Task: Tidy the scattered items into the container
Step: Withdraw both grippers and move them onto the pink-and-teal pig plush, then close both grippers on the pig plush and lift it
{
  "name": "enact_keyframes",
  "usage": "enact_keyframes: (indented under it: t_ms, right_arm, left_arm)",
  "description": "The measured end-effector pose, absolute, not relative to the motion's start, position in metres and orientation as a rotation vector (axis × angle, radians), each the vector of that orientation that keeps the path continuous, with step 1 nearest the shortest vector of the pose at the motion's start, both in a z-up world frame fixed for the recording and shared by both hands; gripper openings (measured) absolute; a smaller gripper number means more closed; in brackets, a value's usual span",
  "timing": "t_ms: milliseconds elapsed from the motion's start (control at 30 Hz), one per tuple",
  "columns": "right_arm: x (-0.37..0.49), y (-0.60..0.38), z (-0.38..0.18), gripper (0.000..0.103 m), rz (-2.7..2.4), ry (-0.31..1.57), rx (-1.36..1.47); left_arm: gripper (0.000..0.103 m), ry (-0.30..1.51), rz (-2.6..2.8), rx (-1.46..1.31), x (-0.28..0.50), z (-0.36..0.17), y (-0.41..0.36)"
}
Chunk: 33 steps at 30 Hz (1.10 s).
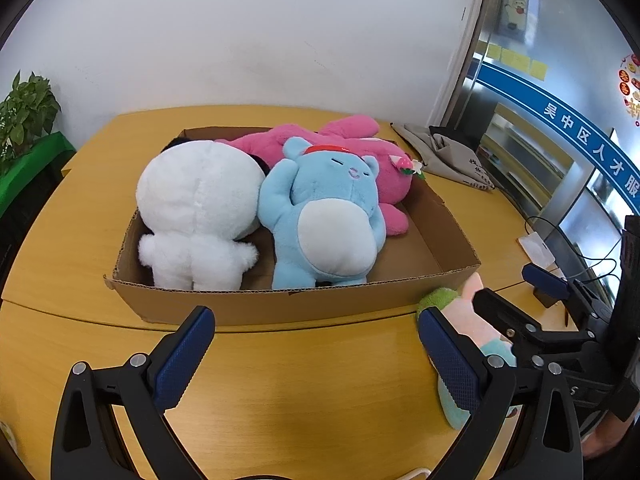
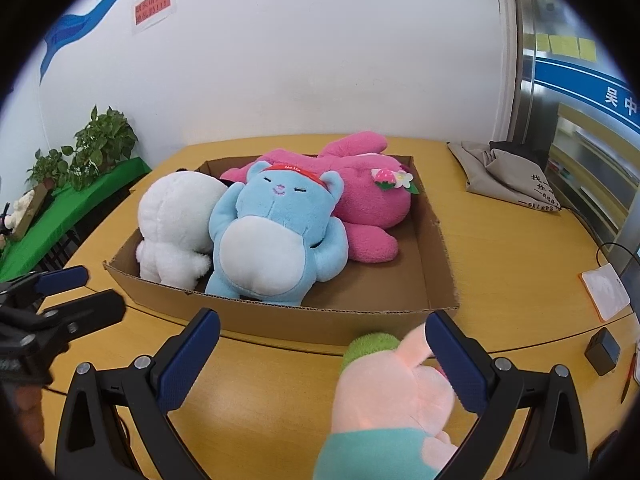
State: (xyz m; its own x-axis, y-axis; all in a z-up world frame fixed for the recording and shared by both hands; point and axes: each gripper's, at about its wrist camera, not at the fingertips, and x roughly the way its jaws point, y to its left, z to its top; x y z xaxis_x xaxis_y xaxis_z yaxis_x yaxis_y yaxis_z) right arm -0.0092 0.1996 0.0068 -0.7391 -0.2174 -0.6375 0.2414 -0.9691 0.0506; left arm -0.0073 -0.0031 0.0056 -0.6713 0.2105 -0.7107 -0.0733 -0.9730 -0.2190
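Yellow wood table (image 1: pixel 304 392) fills both my views, with a white wall behind it and a glass door bearing a blue band of white Chinese characters. Ahead of my fingers sits one cardboard box (image 1: pixel 320 304) holding three plush toys: one white (image 1: pixel 196 208), one blue (image 1: pixel 328 216) with a red headband whose lettering I cannot read, and one pink (image 1: pixel 384 160) with a strawberry and flower trim.

A fourth toy, the pale pink one (image 2: pixel 396 396) with a green tuft and teal clothing, lies on the table outside the box, against the inner face of my right gripper's (image 2: pixel 322 354) right finger. That gripper gapes wide, gripping nothing. My left gripper (image 1: pixel 316 354) is equally wide and empty.

Two potted plants (image 2: pixel 86 152) stand far left; one grey bag (image 2: pixel 504 176) lies far right.
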Motion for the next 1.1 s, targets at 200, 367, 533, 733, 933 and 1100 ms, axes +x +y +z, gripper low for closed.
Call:
enact_keyframes:
  t_ms: [200, 367, 533, 733, 933, 1100]
  right_arm:
    - [0.026, 0.225, -0.014, 0.103, -2.686, 0.175, 1.058]
    - [0.020, 0.228, -0.066, 0.103, -2.674, 0.300, 1.240]
    - [0.007, 0.230, -0.088, 0.103, -2.590, 0.184, 1.276]
    - [0.004, 0.235, -0.100, 0.102, -2.542, 0.130, 1.296]
    - [0.004, 0.254, -0.105, 0.102, -2.497, 0.020, 1.305]
    - [0.011, 0.259, -0.099, 0.101, -2.501, 0.013, 1.306]
  left_arm:
    - [0.103, -0.394, 2.537, -1.266, -0.032, -0.017, 0.025]
    - [0.103, -0.445, 2.389, -1.336, -0.058, -0.045, 0.065]
    - [0.103, -0.399, 2.261, -1.389, -0.080, -0.068, 0.111]
    - [0.098, -0.336, 2.134, -1.457, -0.087, -0.097, 0.148]
    - [0.088, -0.377, 2.029, -1.471, -0.087, -0.104, 0.155]
    - [0.087, -0.367, 2.023, -1.485, -0.085, -0.104, 0.155]
